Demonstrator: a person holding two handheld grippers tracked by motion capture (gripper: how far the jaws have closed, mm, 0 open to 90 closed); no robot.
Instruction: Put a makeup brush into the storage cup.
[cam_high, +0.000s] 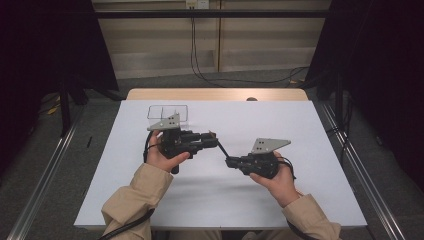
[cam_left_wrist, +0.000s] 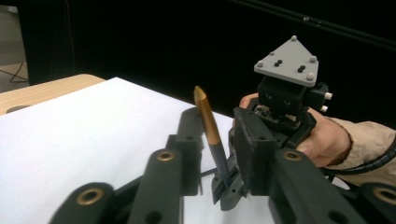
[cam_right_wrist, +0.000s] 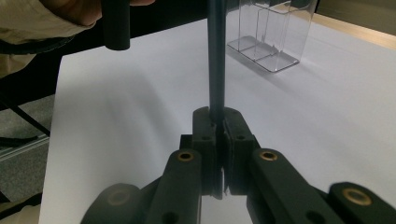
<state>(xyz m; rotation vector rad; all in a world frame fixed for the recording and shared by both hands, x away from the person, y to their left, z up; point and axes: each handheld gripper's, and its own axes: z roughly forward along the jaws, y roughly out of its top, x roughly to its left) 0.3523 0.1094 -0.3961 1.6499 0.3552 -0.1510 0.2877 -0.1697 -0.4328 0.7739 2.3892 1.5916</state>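
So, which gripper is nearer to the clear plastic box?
Left. The left gripper is held just in front of the clear box, its grey plate overlapping it; the right gripper is farther, toward the table's middle.

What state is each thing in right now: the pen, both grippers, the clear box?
Slim dark pen with gold tip: held off the table, between both grippers.
Right gripper: shut on the pen.
Left gripper: jaws around the pen, not pressing.
Clear plastic divided box: upright, empty.

White-topped table (cam_high: 310, 200) on grey floor (cam_high: 45, 165); black curtains left and right; beige panelled wall (cam_high: 260, 40) at far side, cables (cam_high: 200, 70) hanging.
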